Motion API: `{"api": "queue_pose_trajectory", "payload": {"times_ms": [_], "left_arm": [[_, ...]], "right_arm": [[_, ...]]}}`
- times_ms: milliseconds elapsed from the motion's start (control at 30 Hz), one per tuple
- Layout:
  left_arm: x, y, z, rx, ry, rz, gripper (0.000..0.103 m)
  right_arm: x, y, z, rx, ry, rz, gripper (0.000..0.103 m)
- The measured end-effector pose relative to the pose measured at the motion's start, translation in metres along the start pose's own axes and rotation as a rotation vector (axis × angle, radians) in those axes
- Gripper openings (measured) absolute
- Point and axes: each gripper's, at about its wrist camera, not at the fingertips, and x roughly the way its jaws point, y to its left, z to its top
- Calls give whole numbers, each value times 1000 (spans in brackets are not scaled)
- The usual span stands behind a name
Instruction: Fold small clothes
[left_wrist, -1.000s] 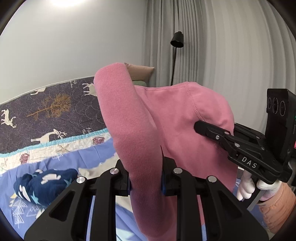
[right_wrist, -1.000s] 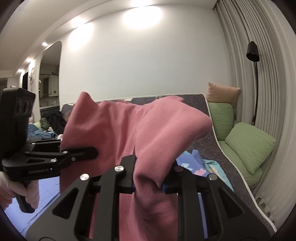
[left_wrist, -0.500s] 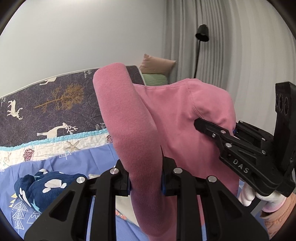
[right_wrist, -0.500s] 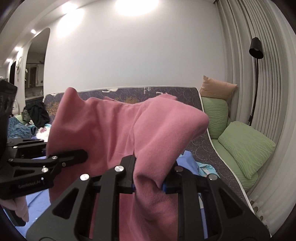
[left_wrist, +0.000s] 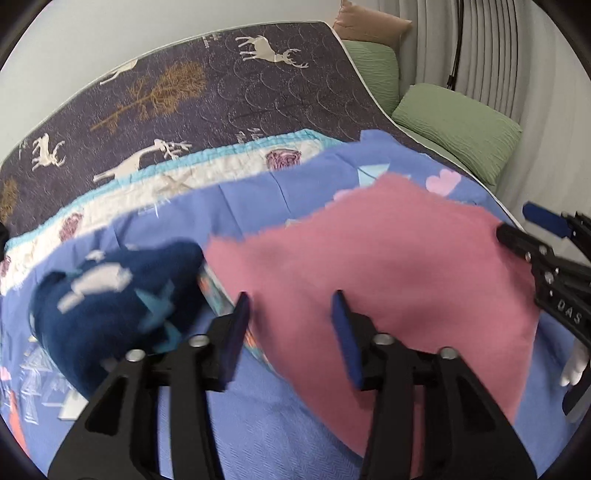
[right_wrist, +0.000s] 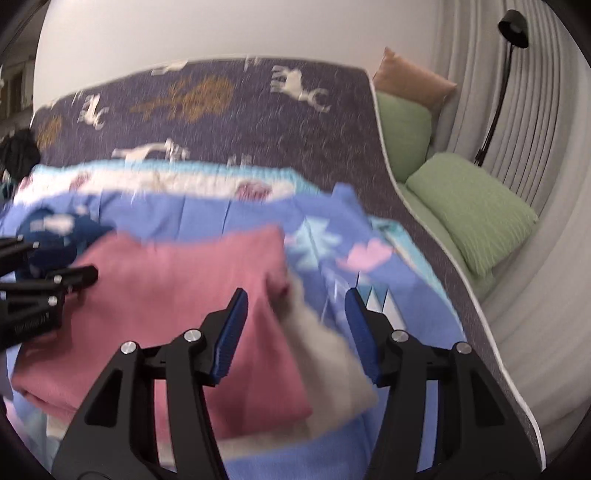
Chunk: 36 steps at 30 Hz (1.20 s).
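Observation:
A pink garment (left_wrist: 388, 273) lies spread on the blue bedspread (left_wrist: 280, 439); it also shows in the right wrist view (right_wrist: 177, 302), partly over a pale grey cloth (right_wrist: 332, 354). My left gripper (left_wrist: 291, 332) is open and empty over the pink garment's near left edge. My right gripper (right_wrist: 299, 325) is open and empty over the garment's right edge and the grey cloth. Each gripper shows in the other's view, at the right edge (left_wrist: 535, 251) and the left edge (right_wrist: 55, 284).
A crumpled navy garment with white shapes (left_wrist: 110, 299) lies left of the pink one. A dark quilt with deer (left_wrist: 207, 88) covers the far bed. Green pillows (right_wrist: 472, 206) and an orange cushion (right_wrist: 410, 81) sit at right by the curtain and a floor lamp (right_wrist: 513, 22).
Both grippers were shut on the pink garment and held it up. They have lowered it onto the bedspread, opened and let go.

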Motion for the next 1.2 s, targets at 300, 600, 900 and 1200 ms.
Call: {"api": "queue_pose_trajectory", "payload": {"times_ms": [300, 600, 900, 1200], "left_arm": [[-49, -14, -34, -52, -105, -56, 60], [-142, -39, -90, -27, -233, -47, 101], [-230, -58, -138, -49, -309, 7, 102], [-311, -78, -187, -15, -357, 104, 102]], "right_arm": [[-81, 3, -57, 121, -153, -27, 99], [-181, 5, -114, 167, -200, 60, 101], [-270, 5, -146, 227, -161, 18, 101], [-339, 15, -179, 279, -172, 19, 101]]}}
